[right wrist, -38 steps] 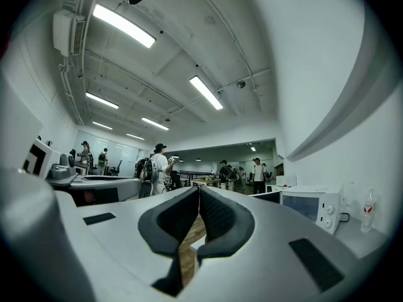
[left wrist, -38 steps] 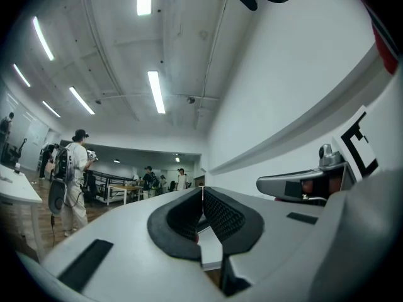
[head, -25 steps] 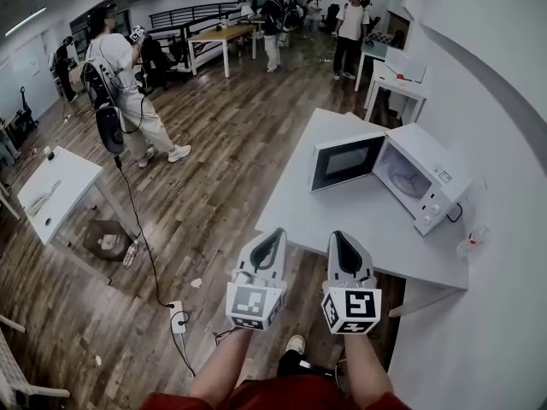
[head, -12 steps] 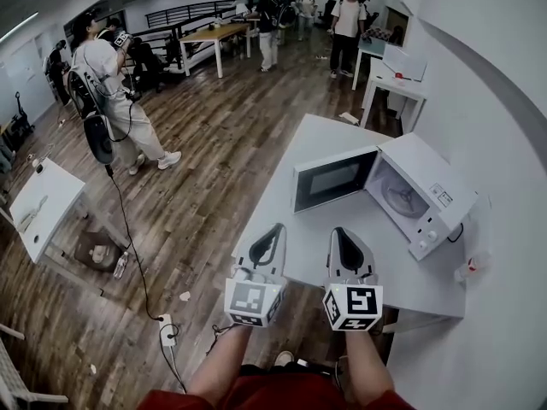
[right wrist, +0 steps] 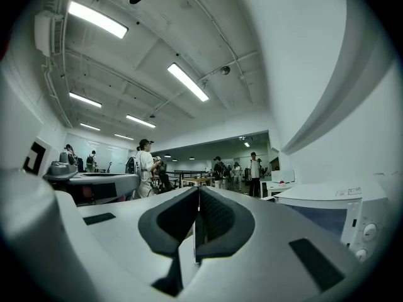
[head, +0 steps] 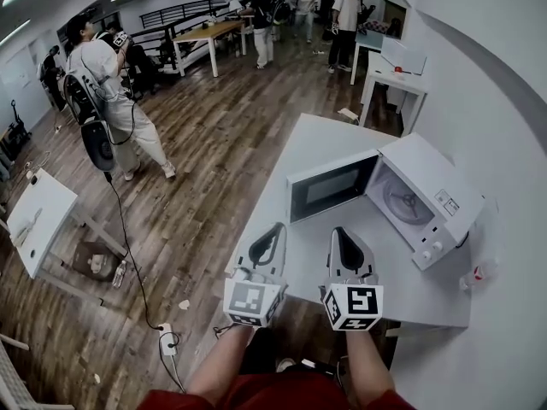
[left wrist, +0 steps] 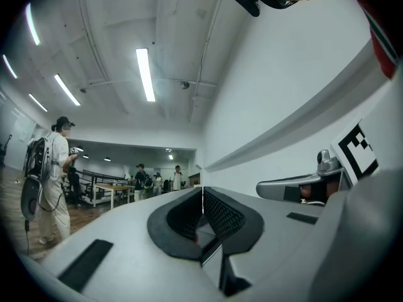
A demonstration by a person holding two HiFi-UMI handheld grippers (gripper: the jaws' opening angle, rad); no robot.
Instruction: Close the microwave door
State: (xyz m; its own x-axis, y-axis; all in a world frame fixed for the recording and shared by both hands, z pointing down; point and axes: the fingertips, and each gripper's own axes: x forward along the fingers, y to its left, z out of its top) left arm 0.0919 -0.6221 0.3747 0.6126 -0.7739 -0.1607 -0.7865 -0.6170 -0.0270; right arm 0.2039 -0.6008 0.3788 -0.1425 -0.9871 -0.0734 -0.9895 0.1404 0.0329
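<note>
Smooth white microwave (head: 432, 178) with a dark shiny glass door (head: 332, 188), matt white worktop (head: 385, 254), shiny brown wood floor (head: 222, 135), smooth grey plastic left gripper (left wrist: 201, 190) with bumpy black pads (left wrist: 221, 214)

Head camera: high up, looking steeply down; microwave (head: 419, 199) ahead-right, mid-distance. Left claw (left wrist: 202, 192) camera: rides claw, level, facing far room. Right claw (right wrist: 198, 192) camera: same heading, microwave close at right edge. All three share person with backpack (head: 102, 101), far left of microwave.
</note>
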